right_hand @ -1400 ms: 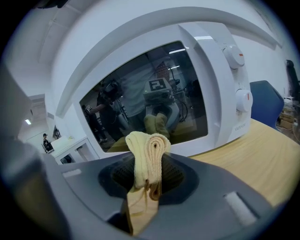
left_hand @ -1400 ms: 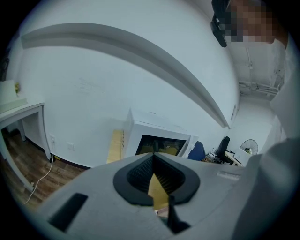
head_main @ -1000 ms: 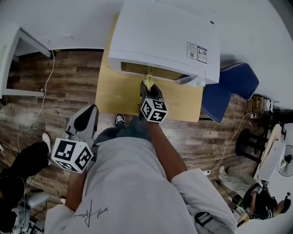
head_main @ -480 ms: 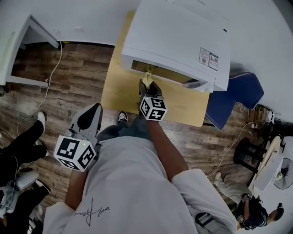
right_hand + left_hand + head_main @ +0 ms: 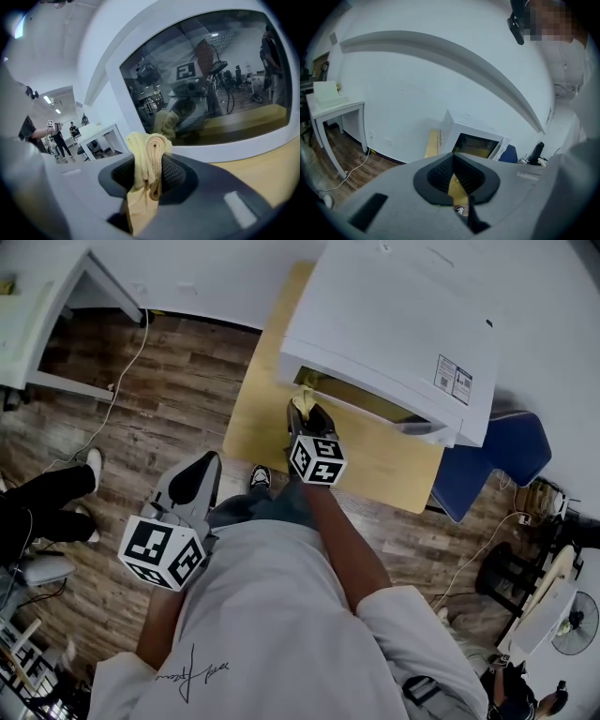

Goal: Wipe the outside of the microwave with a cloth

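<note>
The white microwave (image 5: 394, 324) stands on a wooden table (image 5: 258, 418), its dark door window (image 5: 211, 93) facing me. My right gripper (image 5: 305, 416) is shut on a rolled yellow cloth (image 5: 303, 401), held at the lower left end of the door front. In the right gripper view the cloth (image 5: 147, 159) sticks up between the jaws just before the white door frame (image 5: 234, 150); contact cannot be told. My left gripper (image 5: 192, 479) hangs low at the left over the floor, shut and holding nothing, pointed toward the microwave (image 5: 454, 131).
A white desk (image 5: 37, 315) stands at the far left with a cable (image 5: 112, 399) trailing over the wood floor. A blue chair (image 5: 506, 456) sits right of the table. A seated person's legs (image 5: 47, 493) are at the left edge.
The right gripper with the cloth has slid left along the door front, from about a third across to its left end. The left gripper has stayed low at my side.
</note>
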{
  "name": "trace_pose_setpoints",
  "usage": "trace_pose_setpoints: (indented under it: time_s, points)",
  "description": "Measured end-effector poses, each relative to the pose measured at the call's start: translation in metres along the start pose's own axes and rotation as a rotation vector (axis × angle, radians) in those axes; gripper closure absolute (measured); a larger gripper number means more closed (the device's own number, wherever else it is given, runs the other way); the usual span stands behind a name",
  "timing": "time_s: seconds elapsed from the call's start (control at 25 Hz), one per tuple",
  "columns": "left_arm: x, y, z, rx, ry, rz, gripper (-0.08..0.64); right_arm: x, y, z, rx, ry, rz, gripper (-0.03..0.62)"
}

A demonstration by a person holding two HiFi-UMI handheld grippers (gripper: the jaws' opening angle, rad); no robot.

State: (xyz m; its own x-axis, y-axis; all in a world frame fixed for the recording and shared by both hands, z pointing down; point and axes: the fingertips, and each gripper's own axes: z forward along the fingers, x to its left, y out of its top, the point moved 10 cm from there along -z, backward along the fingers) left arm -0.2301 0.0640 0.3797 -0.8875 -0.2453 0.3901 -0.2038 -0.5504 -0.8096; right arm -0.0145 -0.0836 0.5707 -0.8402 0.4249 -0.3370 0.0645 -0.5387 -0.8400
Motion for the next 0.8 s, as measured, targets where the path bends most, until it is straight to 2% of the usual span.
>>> trace_pose_setpoints:
  time_s: [0.32,0.6,0.8]
  points:
    - [0.003,-0.001,-0.009,-0.003,0.031,-0.009,0.568,0.018,0.001,0.017,0.008,0.043,0.036,0.472]
    - [-0.005,-0.003,-0.010,0.003,0.016,0.002,0.568,0.022,0.003,0.017,0.010,0.066,0.111,0.471]
    - [-0.012,-0.003,-0.008,0.003,-0.008,0.015,0.568,0.031,0.009,0.005,-0.006,0.164,0.082,0.471]
